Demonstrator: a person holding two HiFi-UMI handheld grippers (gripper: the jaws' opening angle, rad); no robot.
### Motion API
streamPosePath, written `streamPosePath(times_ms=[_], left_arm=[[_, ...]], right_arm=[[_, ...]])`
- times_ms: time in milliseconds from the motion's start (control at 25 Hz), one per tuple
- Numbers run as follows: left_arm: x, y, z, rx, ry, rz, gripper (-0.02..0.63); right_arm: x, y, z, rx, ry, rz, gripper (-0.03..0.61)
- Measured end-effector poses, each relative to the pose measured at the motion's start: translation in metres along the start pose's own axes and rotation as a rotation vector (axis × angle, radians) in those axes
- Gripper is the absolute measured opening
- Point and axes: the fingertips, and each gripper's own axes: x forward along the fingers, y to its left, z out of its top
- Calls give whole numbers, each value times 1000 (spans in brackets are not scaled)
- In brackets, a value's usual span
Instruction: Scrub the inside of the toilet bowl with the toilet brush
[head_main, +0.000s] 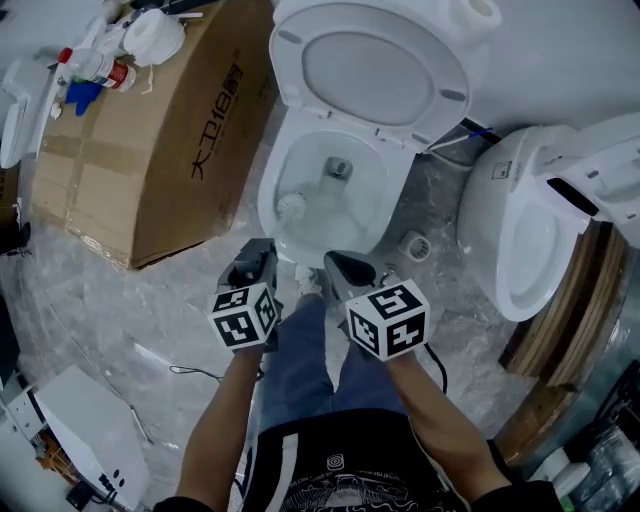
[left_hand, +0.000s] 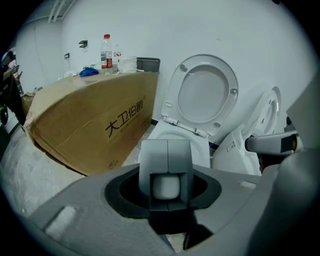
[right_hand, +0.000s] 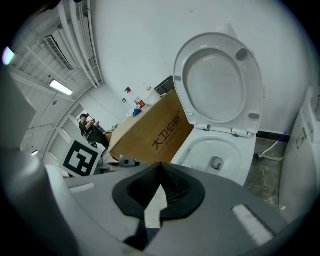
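The white toilet (head_main: 300, 140) stands open, its lid and seat (head_main: 375, 70) raised against the wall. Inside the bowl, at its lower left, sits the round white head of the toilet brush (head_main: 291, 206). My left gripper (head_main: 262, 252) hangs just in front of the bowl's near rim, shut on the brush's white handle (left_hand: 166, 186). The right gripper (head_main: 340, 264) hovers beside it, jaws together and empty. The bowl (right_hand: 215, 150) and lid (right_hand: 220, 80) fill the right gripper view; the left gripper (left_hand: 167, 150) faces the same toilet (left_hand: 172, 134).
A big cardboard box (head_main: 150, 130) with bottles on top lies left of the toilet. A second white toilet (head_main: 540, 220) stands to the right, wooden boards (head_main: 560, 340) beyond it. A floor drain (head_main: 415, 245) sits between the toilets. The person's legs are below the grippers.
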Motion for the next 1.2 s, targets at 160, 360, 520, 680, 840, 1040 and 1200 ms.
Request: streamPosePath(times_ms=[160, 360, 520, 680, 840, 1040, 1200], left_arm=[[-3, -17, -19, -4, 33, -13, 173], [-2, -48, -43, 5, 78, -55, 173], [7, -72, -50, 32, 105, -97, 173], [15, -92, -48, 62, 106, -139, 173], [26, -108, -35, 87, 91, -181, 173], [33, -109, -22, 122, 79, -216, 173], [44, -107, -17, 153, 93, -245, 173]], right_arm=[[-3, -7, 4, -6, -1, 8, -2], [-10, -15, 5, -3, 0, 8, -2], [-15, -22, 5, 0, 4, 4, -2], [-22, -32, 3, 22, -5, -20, -2], [-29, -42, 2, 47, -20, -50, -2], [-32, -49, -4, 82, -34, -83, -2], [-28, -46, -6, 100, -42, -97, -2]])
